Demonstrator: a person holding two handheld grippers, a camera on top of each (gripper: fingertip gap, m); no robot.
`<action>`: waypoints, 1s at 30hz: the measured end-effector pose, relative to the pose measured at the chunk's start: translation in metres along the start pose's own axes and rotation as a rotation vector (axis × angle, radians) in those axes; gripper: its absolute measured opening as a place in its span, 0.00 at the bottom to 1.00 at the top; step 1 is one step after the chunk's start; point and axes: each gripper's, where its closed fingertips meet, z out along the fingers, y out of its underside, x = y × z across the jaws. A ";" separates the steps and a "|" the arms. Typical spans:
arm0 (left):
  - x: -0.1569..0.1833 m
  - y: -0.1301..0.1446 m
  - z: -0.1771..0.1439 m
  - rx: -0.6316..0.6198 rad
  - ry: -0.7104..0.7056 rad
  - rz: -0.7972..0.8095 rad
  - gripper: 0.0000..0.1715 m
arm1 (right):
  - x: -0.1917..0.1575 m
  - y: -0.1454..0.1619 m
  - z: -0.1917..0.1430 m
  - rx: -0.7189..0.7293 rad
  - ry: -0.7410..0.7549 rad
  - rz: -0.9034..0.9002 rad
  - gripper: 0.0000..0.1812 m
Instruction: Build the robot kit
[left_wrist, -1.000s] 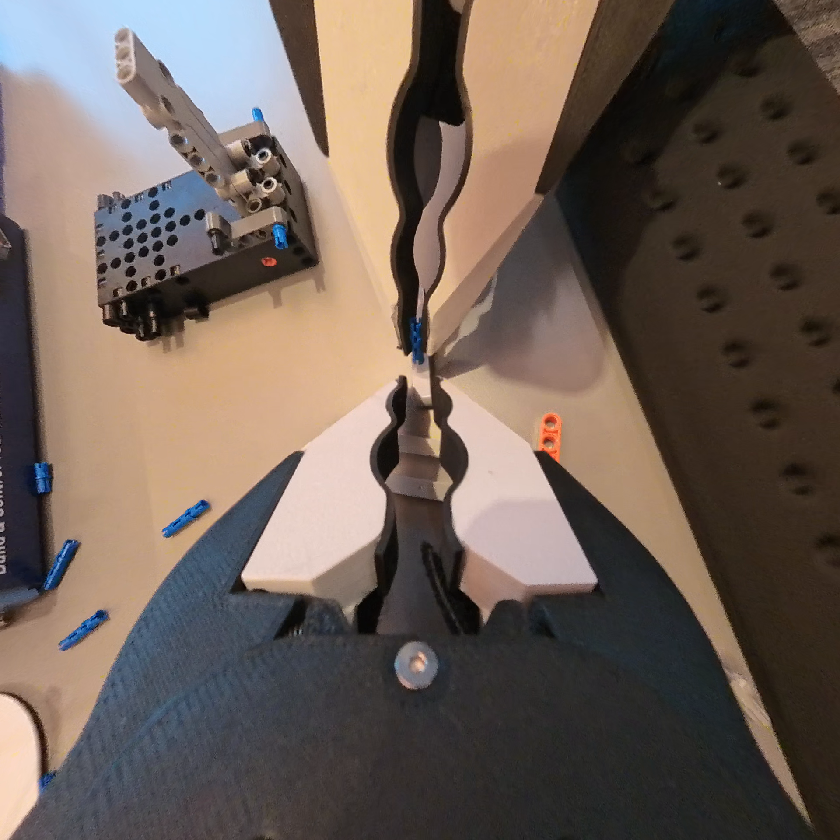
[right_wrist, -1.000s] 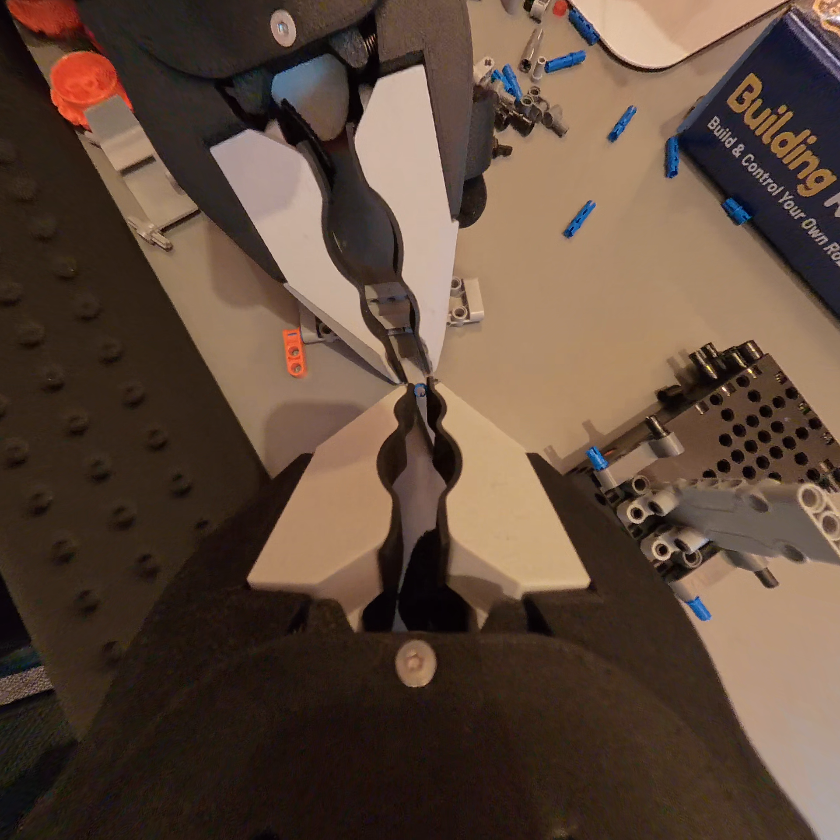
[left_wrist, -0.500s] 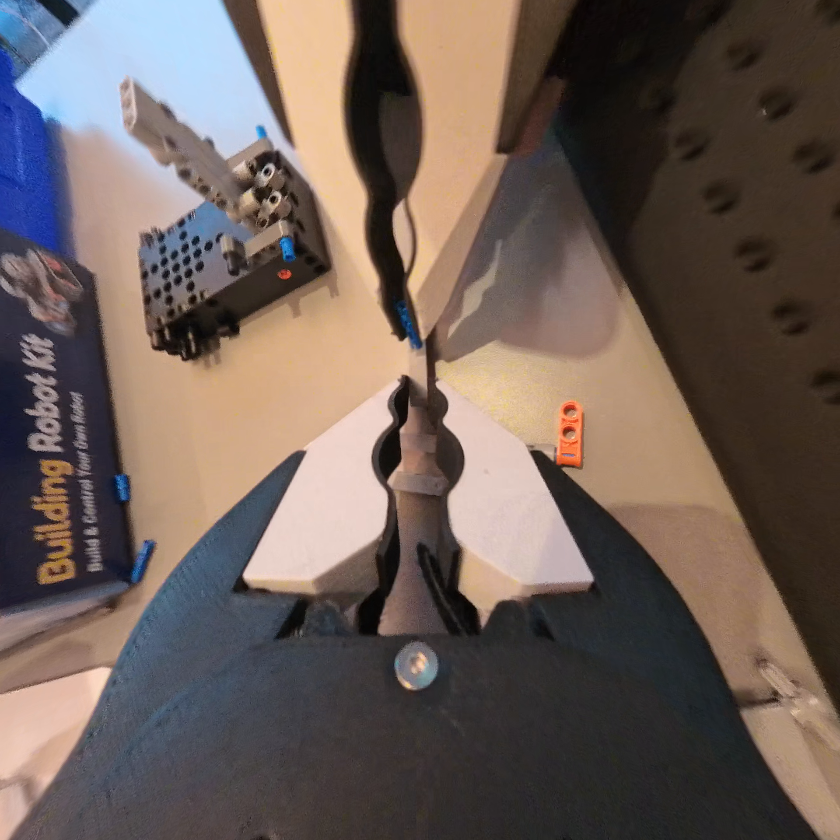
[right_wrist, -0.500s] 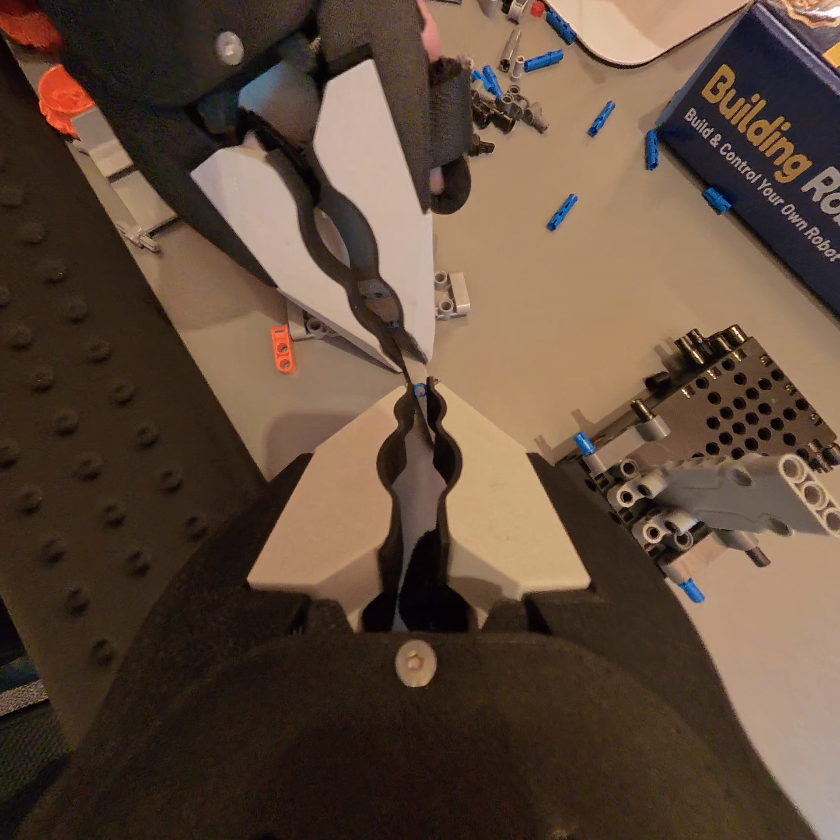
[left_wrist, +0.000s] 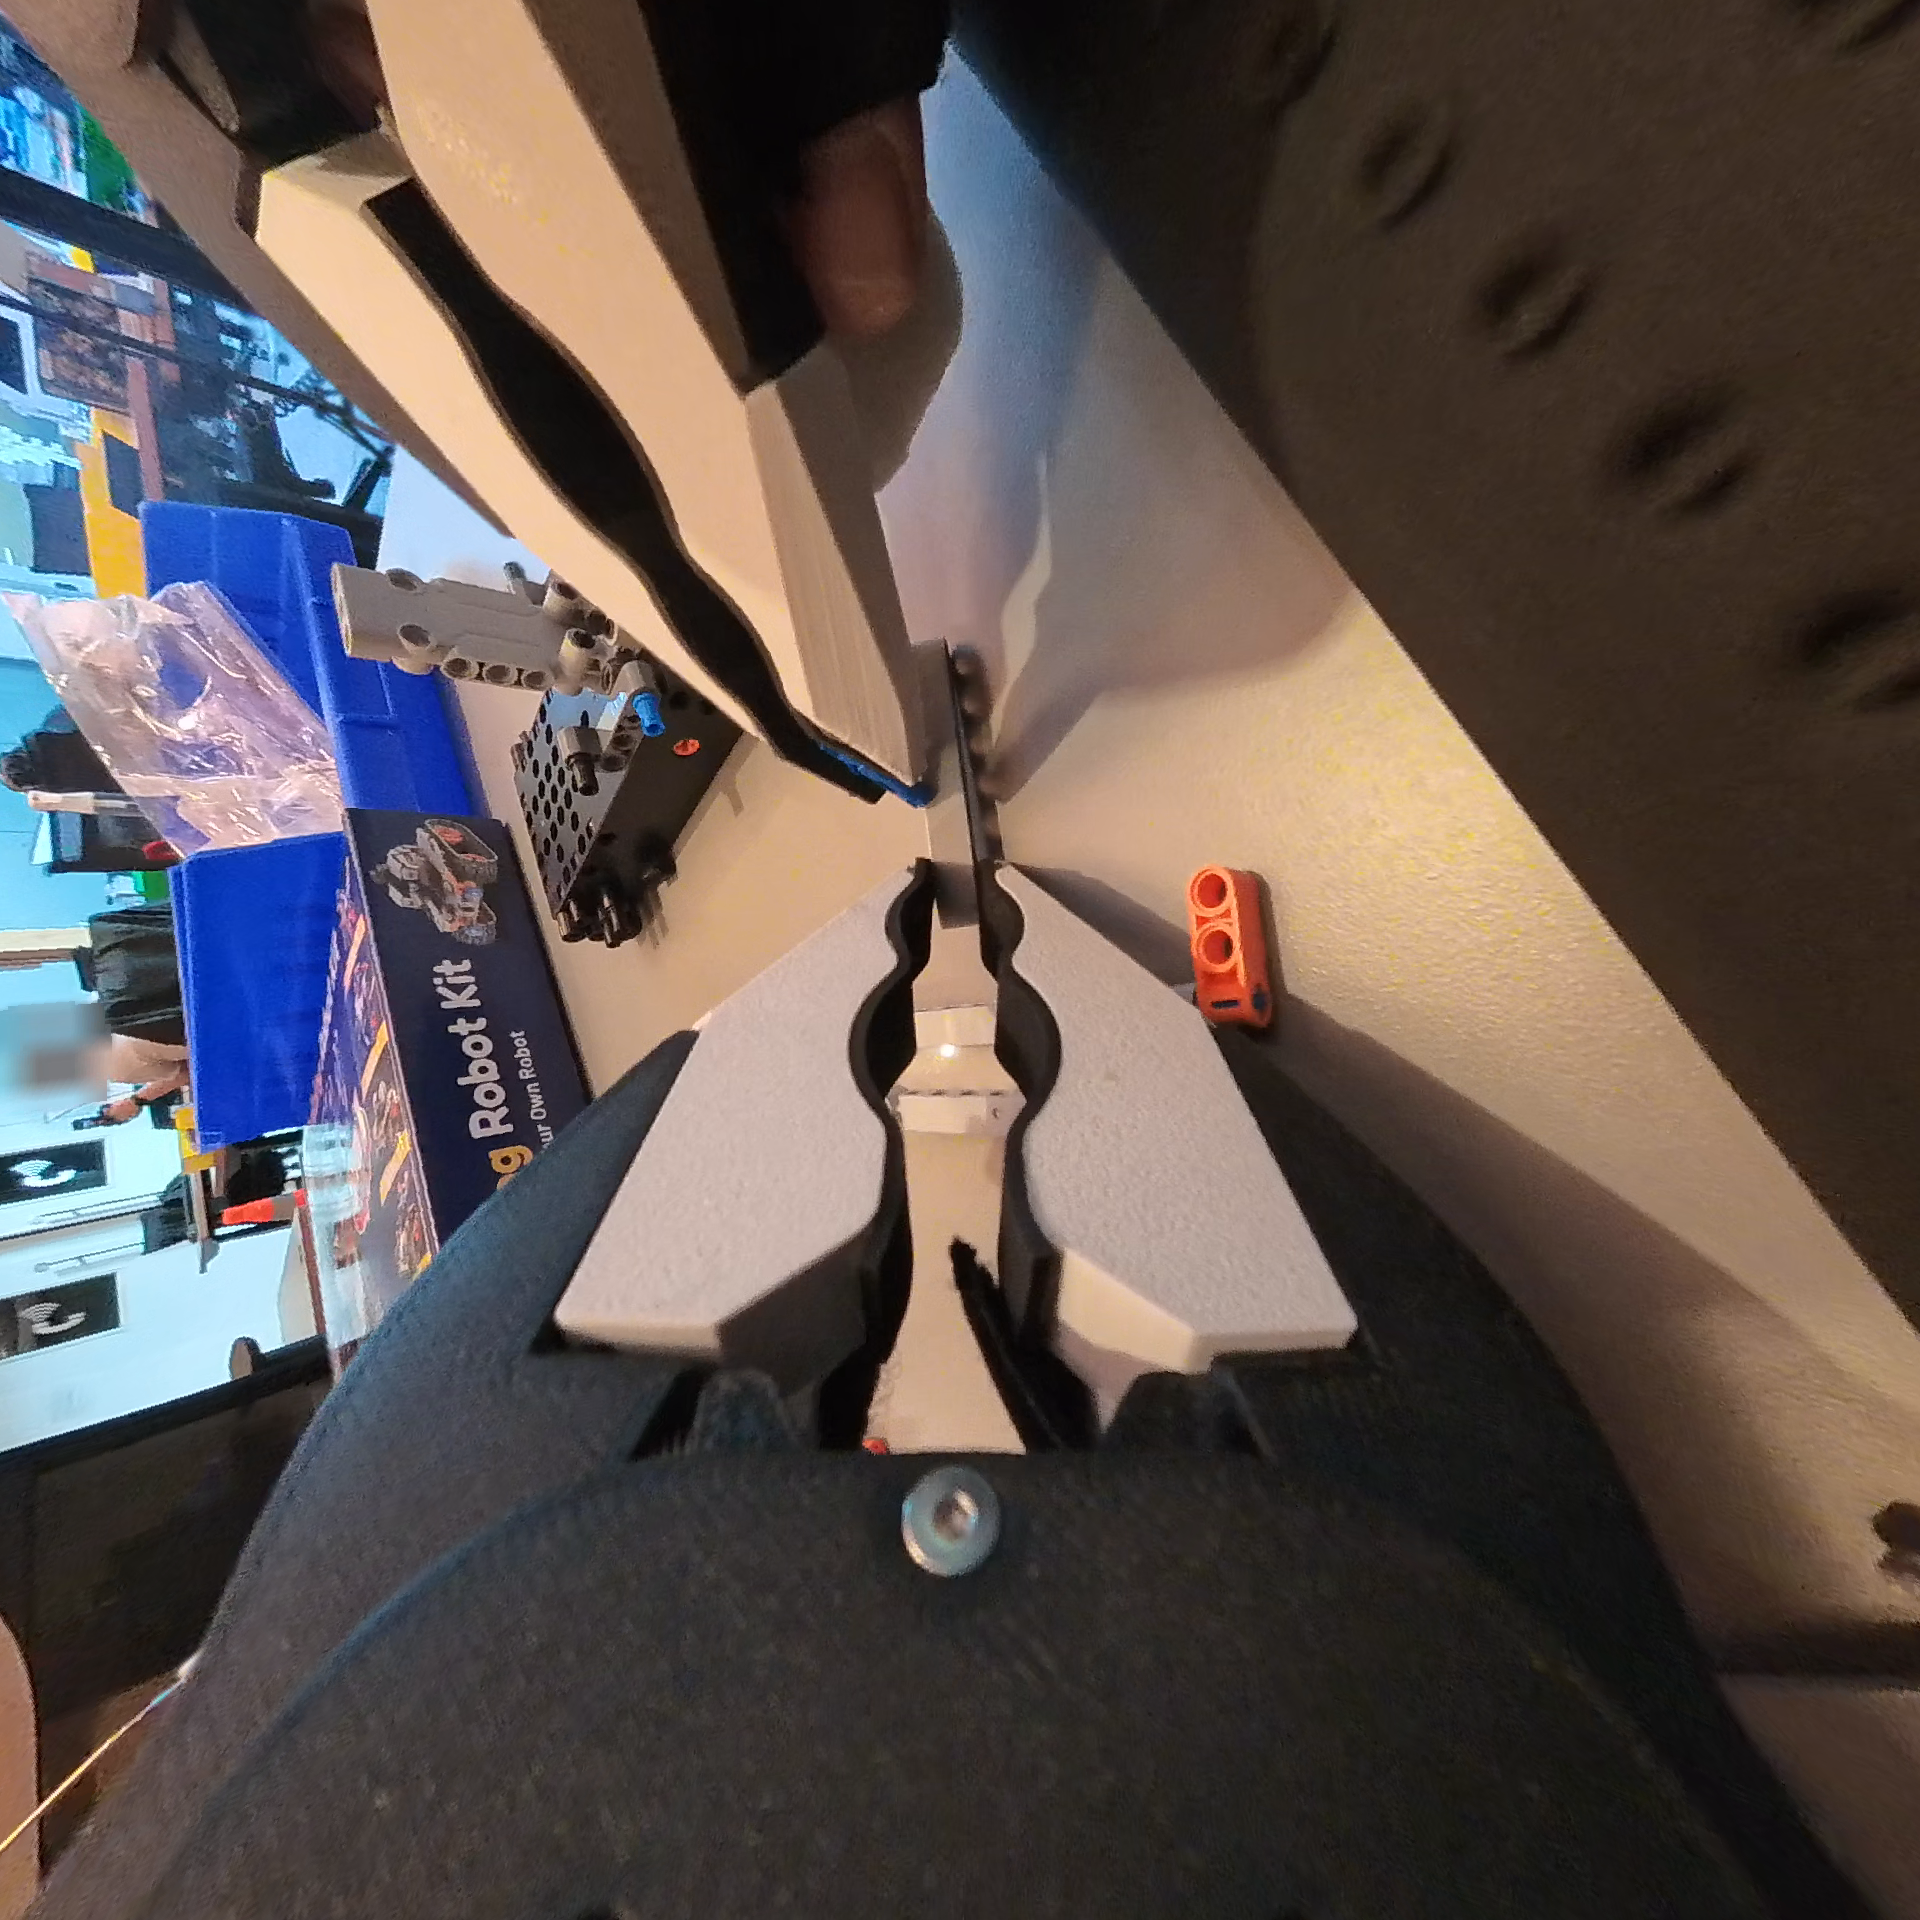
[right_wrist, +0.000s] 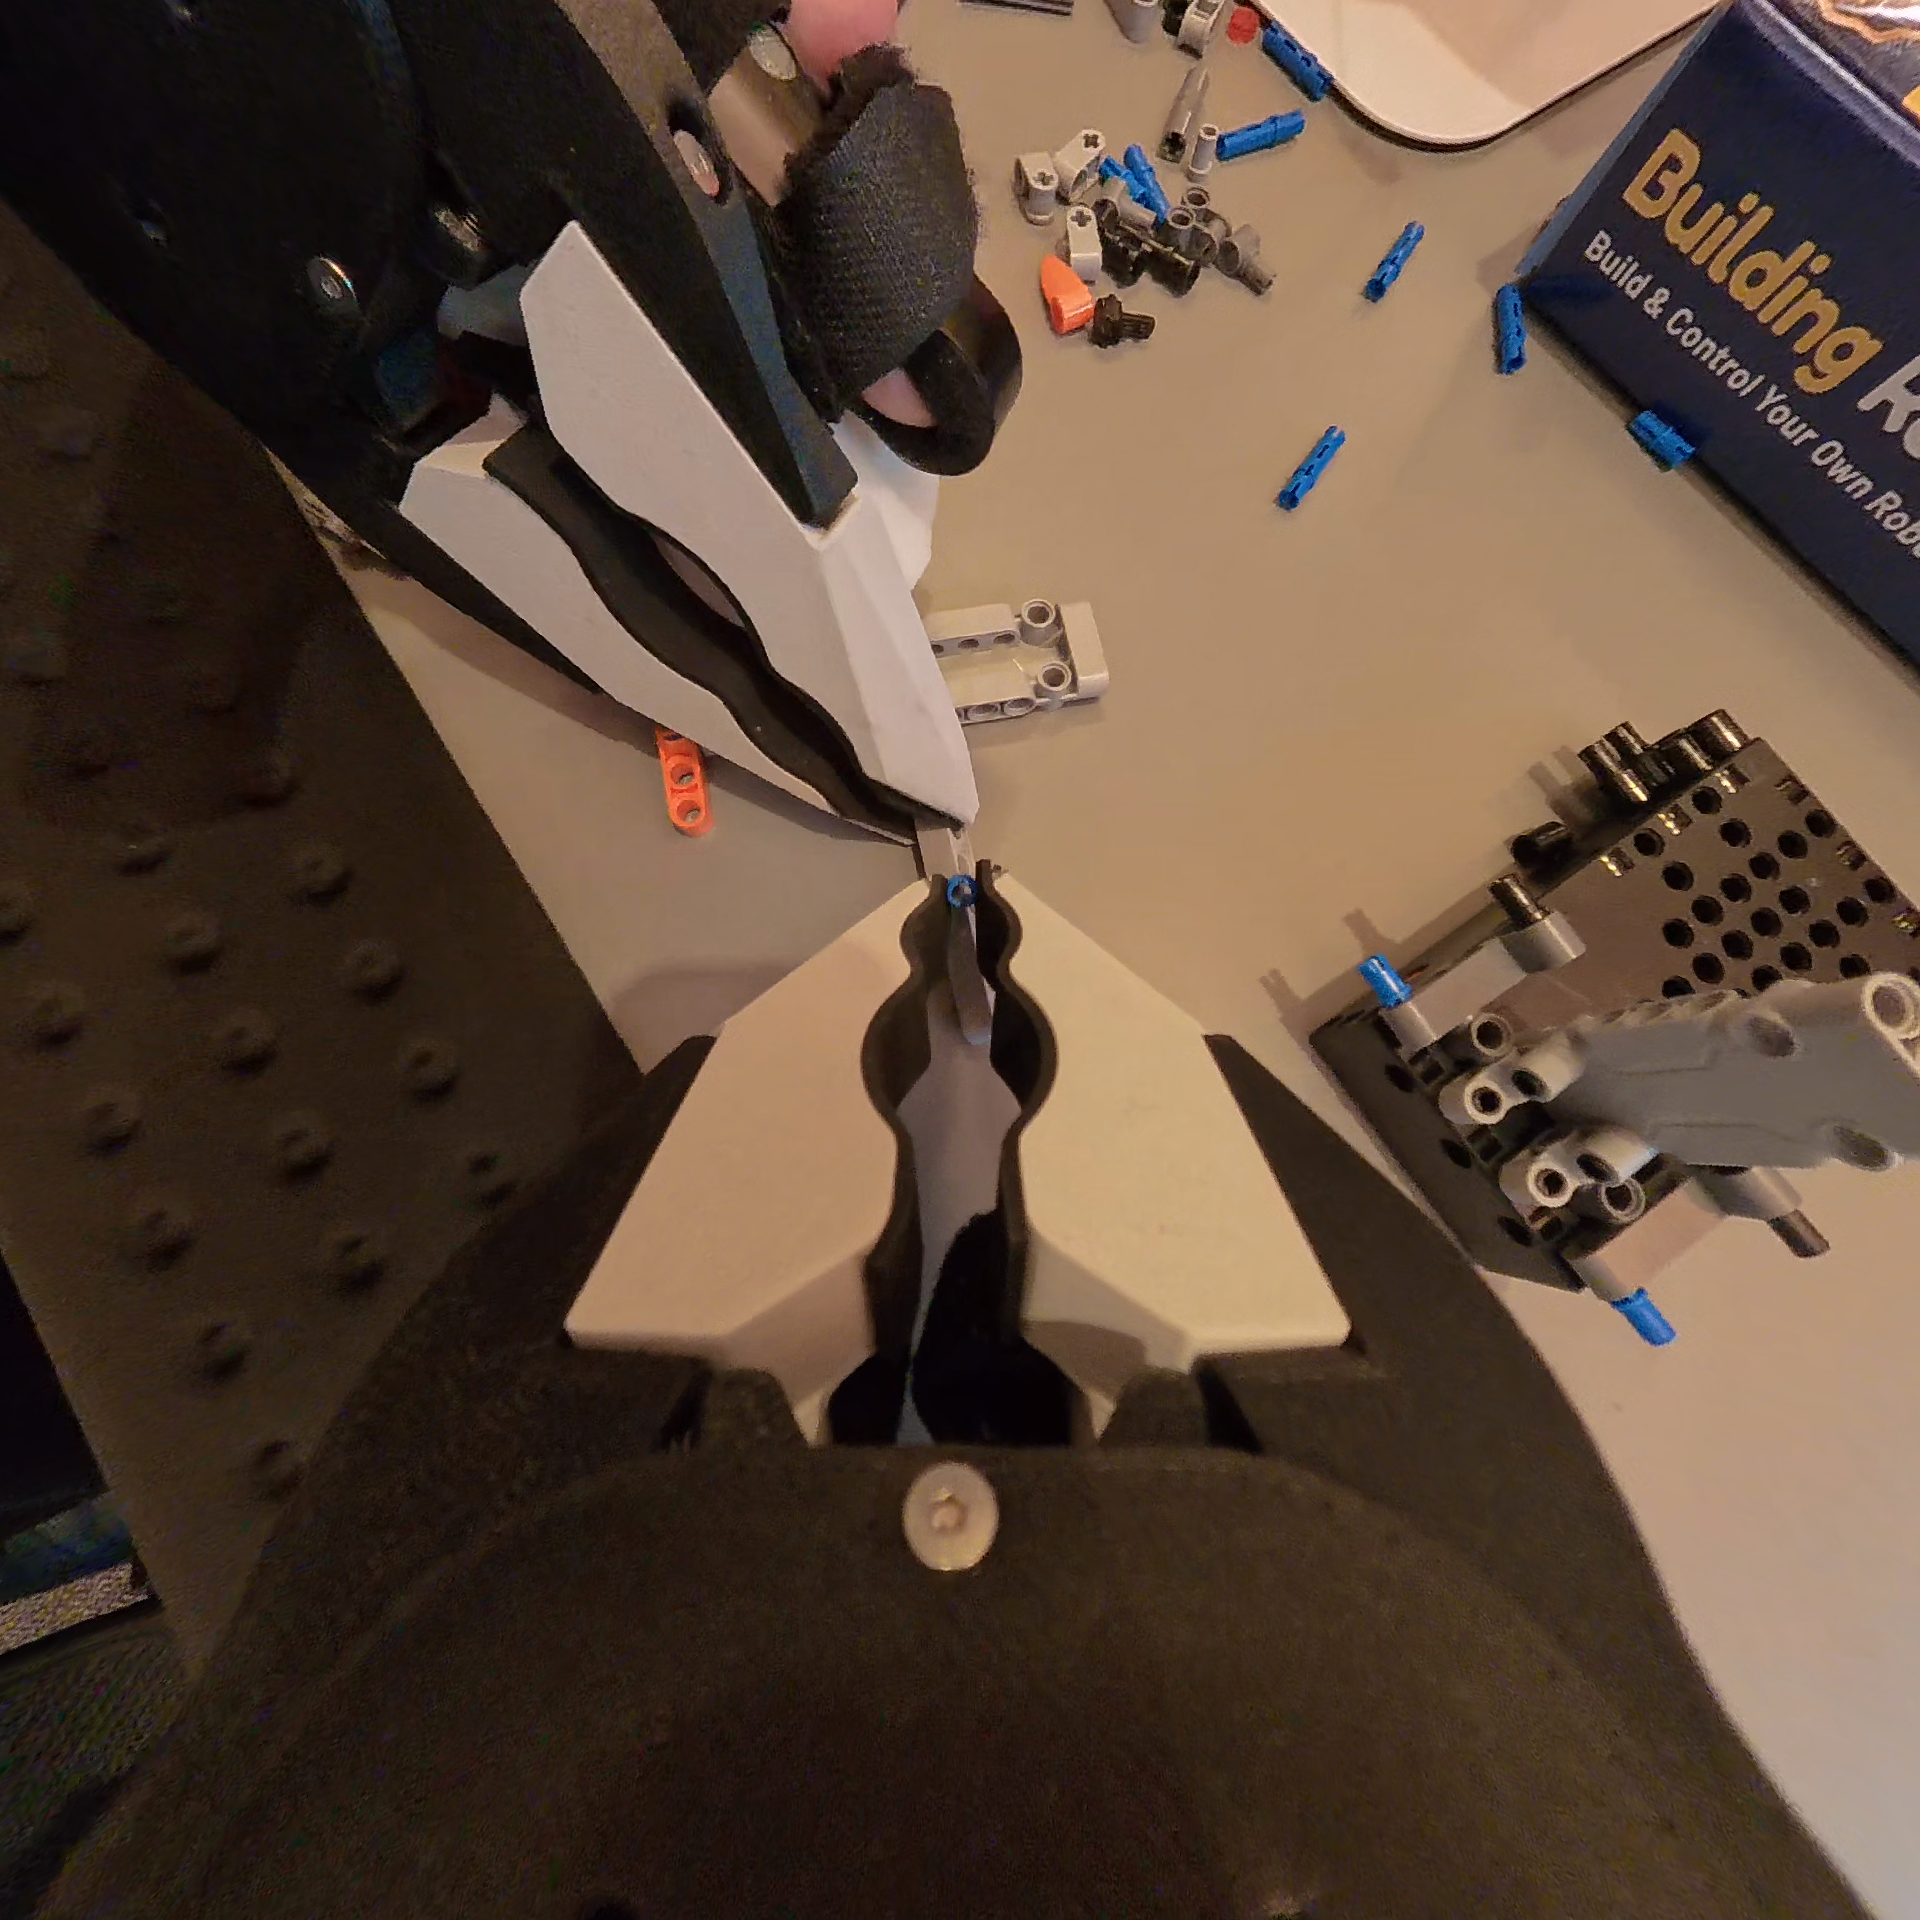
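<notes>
In the left wrist view my left gripper (left_wrist: 961, 873) is shut on a thin grey beam (left_wrist: 940, 831) that sticks out forward past its fingertips. My right gripper (left_wrist: 894, 784) comes in from the upper left, shut on a small blue pin (left_wrist: 868, 774) whose end meets the beam's side. In the right wrist view my right gripper (right_wrist: 961, 883) pinches the blue pin (right_wrist: 961, 891), seen end-on at its tips. The left gripper (right_wrist: 940, 816) reaches in from the upper left with the grey beam (right_wrist: 945, 852) right against the pin. Both hover just above the table.
A black perforated block with grey beams (right_wrist: 1714, 935) stands to the right. An orange two-hole piece (right_wrist: 684, 795), a grey frame piece (right_wrist: 1013, 665), loose blue pins (right_wrist: 1311, 468) and a pile of small parts (right_wrist: 1143, 218) lie on the table. A dark blue box (right_wrist: 1766, 260) lies far right, a black studded mat (right_wrist: 208, 935) left. My two grippers' fingertips are within a few centimetres of each other.
My left gripper has rolled and tilted, so its view now takes in the room beyond the table. The beam and the pin stay held, and the pin's end now sits against the beam.
</notes>
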 end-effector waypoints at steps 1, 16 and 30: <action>0.000 0.000 0.000 0.003 0.001 0.001 0.04 | -0.001 0.000 0.000 0.001 -0.003 0.002 0.01; 0.006 -0.004 -0.007 0.028 -0.020 0.080 0.04 | -0.010 0.007 -0.002 -0.016 -0.056 0.012 0.01; -0.005 0.004 -0.017 0.090 0.049 -0.195 0.05 | -0.008 0.003 -0.008 0.029 -0.060 0.031 0.01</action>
